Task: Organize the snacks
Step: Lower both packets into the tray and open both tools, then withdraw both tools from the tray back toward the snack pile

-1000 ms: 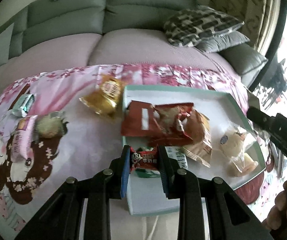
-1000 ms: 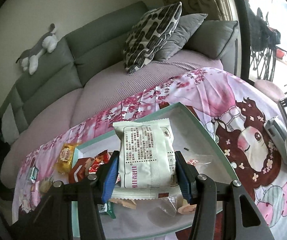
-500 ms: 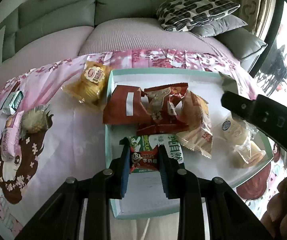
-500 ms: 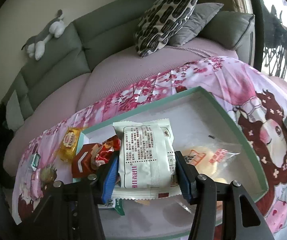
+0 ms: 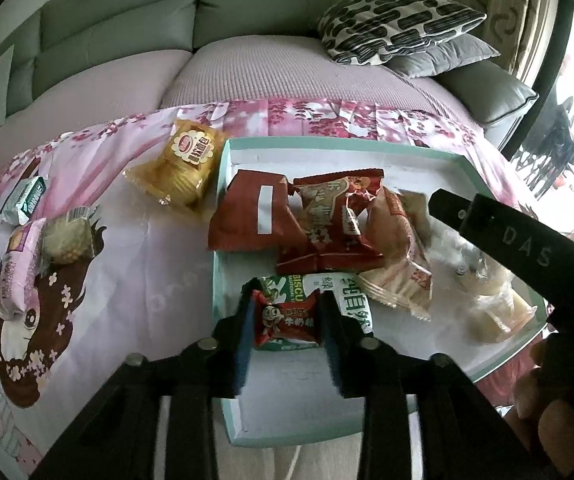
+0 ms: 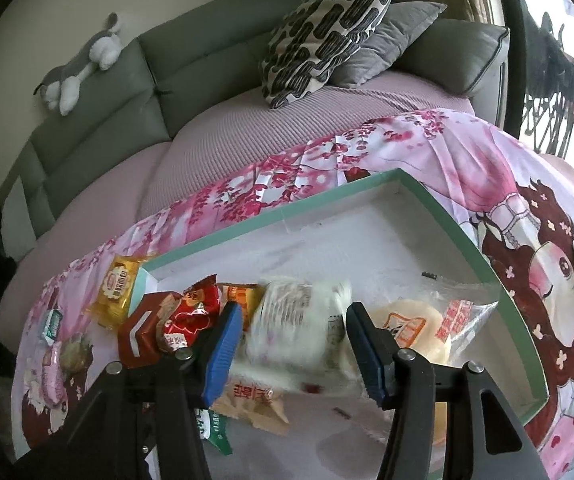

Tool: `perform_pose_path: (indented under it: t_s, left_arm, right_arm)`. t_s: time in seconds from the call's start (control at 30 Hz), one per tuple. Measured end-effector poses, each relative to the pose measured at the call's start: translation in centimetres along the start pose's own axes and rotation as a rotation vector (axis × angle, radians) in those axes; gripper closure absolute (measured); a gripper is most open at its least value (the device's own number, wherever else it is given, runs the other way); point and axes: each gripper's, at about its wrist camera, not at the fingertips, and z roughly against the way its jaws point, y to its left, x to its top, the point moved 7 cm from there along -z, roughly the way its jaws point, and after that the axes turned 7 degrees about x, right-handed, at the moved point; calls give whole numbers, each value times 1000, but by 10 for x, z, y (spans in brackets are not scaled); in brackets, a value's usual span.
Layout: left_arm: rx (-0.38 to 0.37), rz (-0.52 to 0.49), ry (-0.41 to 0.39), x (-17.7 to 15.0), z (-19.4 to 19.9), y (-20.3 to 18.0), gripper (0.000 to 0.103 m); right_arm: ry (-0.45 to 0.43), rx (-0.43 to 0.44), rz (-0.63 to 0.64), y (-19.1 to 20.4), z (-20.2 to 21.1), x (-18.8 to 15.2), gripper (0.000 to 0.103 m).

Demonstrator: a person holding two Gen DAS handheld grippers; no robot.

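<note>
Left wrist view, small red candy packet [image 5: 287, 322] seen between just-opened jaws of left gripper [image 5: 287, 330] inside teal tray [image 5: 219, 280], "BISCU" read on green-white pack [image 5: 327, 292] beneath, white printed packet [image 6: 299, 330] blurred, released between widening right gripper [image 6: 295, 354] jaws.

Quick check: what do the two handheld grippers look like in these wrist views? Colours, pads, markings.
Both are the same build. The left gripper and right gripper have black angular frames, silver round pivot bolts and ribbed blue pads on the fingers. White lettering "DAS" shows on the right gripper's black body seen in the left wrist view. No cables visible.
</note>
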Motion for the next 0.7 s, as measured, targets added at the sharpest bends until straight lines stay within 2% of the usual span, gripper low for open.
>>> perform_pose_path:
  t_s: [0.03,0.23,0.3,0.37,0.4,0.47,0.63,0.67,0.7]
  left_arm:
    - [2,1,1,0,0,1,55]
    - [-2,22,-28,5,10,8,53]
    - [-1,36,-39,8,14,13,48]
    - [11,59,-54,10,17,21,36]
    - [17,70,-60,12,18,26,34]
    - [33,105,-69,14,19,38,28]
    - [98,191,-62,13,14,71,21]
    - [125,212,-57,12,11,81,20]
    - [141,225,-54,11,10,87,19]
  right_arm:
    - [3,1,-2,0,0,0,40]
    - [5,-10,-10,-3,9,1,40]
    - [5,-18,-7,-4,13,2,40]
    - [12,-32,6,-3,15,2,33]
    - [17,-39,15,-3,16,2,28]
    - [24,-47,26,-1,16,1,26]
    - [66,-57,61,5,10,-5,23]
    - [70,-58,67,6,9,-6,21]
    - [72,-58,72,8,9,-6,14]
